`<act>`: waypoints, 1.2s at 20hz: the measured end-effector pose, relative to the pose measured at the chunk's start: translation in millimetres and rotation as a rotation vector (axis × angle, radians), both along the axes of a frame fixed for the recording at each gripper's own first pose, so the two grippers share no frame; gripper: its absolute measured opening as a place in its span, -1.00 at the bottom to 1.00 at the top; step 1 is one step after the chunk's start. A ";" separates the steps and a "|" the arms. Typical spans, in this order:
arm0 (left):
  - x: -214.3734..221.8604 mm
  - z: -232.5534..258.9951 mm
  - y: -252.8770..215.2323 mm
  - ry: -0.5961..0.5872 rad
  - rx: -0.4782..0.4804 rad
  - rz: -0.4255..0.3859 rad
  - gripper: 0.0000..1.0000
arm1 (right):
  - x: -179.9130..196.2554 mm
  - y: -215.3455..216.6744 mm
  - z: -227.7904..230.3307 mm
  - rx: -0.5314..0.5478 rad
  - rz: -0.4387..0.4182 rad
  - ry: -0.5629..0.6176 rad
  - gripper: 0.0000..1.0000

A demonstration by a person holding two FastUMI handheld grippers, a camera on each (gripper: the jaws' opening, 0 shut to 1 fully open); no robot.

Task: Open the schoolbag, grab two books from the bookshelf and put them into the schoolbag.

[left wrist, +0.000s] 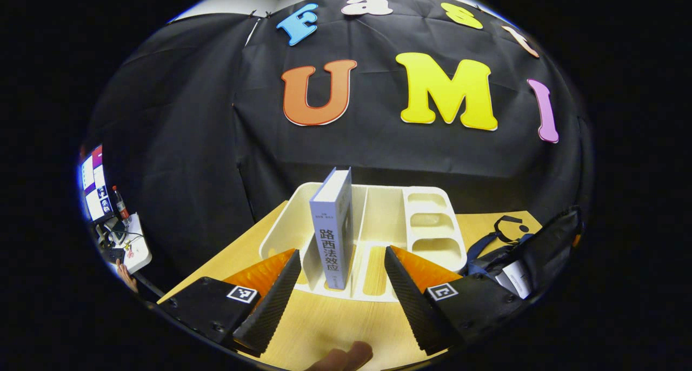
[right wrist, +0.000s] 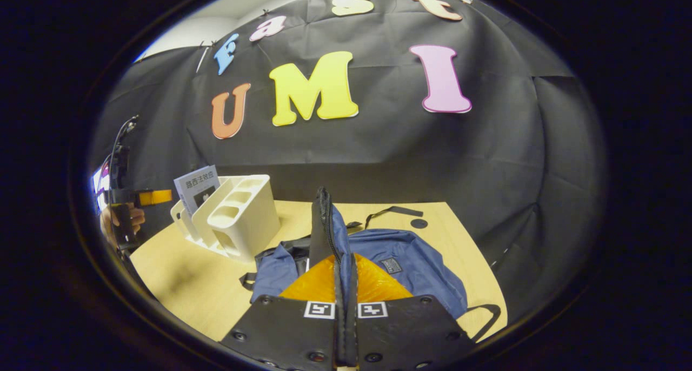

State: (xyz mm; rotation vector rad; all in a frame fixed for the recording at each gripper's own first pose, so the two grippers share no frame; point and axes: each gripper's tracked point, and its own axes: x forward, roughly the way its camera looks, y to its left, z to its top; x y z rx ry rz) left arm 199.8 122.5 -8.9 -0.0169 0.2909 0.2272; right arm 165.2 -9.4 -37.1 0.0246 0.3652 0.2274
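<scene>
A grey-spined book (left wrist: 332,230) stands upright in the white bookshelf (left wrist: 432,225) on the wooden table. My left gripper (left wrist: 340,290) is open just in front of it, one finger on each side of the spine, not touching. At the right lies the schoolbag (left wrist: 540,246), its mouth open with something white (left wrist: 513,279) inside. In the right gripper view my right gripper (right wrist: 346,265) is shut on the raised zipper flap (right wrist: 323,219) of the blue schoolbag (right wrist: 411,263). Farther left stand the bookshelf (right wrist: 243,214) and book (right wrist: 195,187), with the left gripper (right wrist: 127,209) held by a hand.
The bag's straps (right wrist: 389,211) trail across the wooden table (right wrist: 184,273) behind it. A side table with a screen (left wrist: 93,184) and a bottle (left wrist: 120,203) stands off to the left. A person's fingertip (left wrist: 346,355) shows at the near table edge.
</scene>
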 end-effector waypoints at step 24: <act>154.4 -10.9 53.0 0.417 0.180 -0.088 0.78 | 7.4 5.8 -8.6 0.056 0.035 0.033 -0.99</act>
